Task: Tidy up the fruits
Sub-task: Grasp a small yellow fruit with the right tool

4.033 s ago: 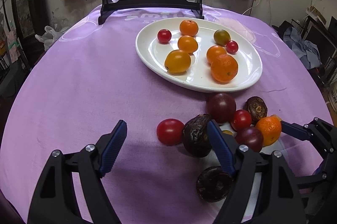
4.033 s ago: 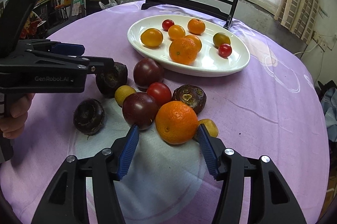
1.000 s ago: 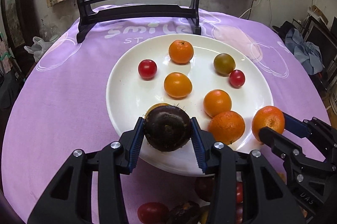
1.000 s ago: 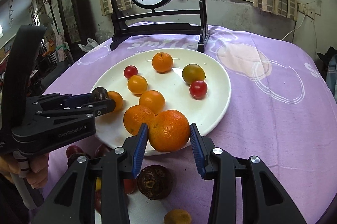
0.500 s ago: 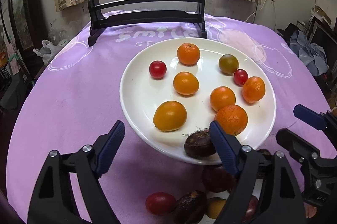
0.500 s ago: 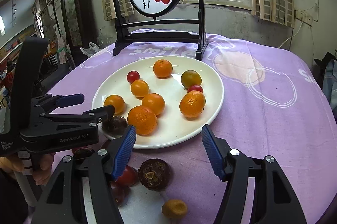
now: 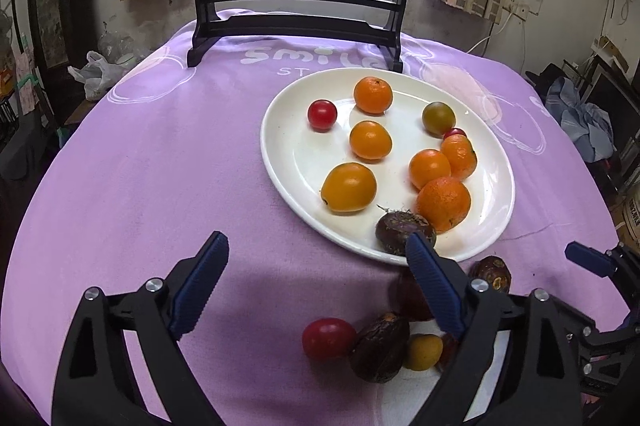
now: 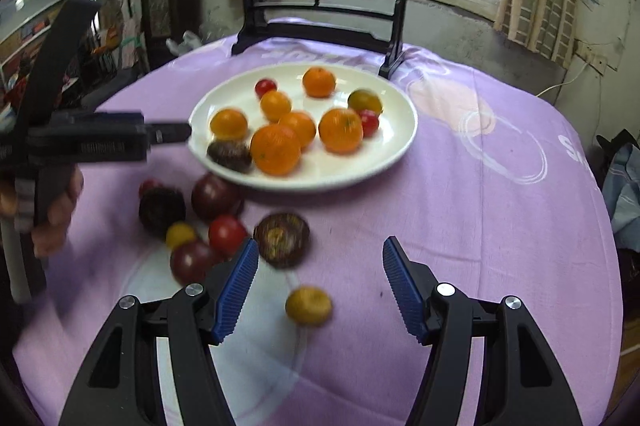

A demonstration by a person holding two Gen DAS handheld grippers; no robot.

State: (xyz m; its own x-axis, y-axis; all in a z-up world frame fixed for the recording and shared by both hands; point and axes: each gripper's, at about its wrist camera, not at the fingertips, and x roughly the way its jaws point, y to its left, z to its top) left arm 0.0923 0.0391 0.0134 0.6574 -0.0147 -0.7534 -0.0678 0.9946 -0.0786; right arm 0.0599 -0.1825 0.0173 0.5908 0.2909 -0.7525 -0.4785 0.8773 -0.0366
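Two grippers: both spread wide, neither holding or touching any fruit.
Left gripper (image 7: 316,290): ribbed blue pads on black arms, jaws far apart, over the cloth just in front of the plate's near rim.
Right gripper (image 8: 320,286): same ribbed blue pads, jaws wide; a small yellow-orange fruit (image 8: 308,305) lies on the cloth between them, untouched.
Plate (image 7: 288,162): white, glossy, oval; the landmark for all else.
On the plate: smooth round oranges and orange tomatoes, one red cherry tomato (image 7: 322,114) at the far left, an olive-green tomato (image 7: 439,118) at the far right.
Dark rough fruit (image 7: 400,232): wrinkled, brown-purple, with a hairy stub, on the plate at its near rim, touching the large orange (image 7: 443,203).
Loose pile (image 8: 208,222): on the cloth just in front of the plate; glossy red and dark purple tomatoes, a small yellow one, wrinkled brown fruits.
Tablecloth (image 7: 140,166): purple, soft, matte, with white ring prints.
Beyond the plate: black wooden stand (image 7: 298,22) bearing a round painted panel.
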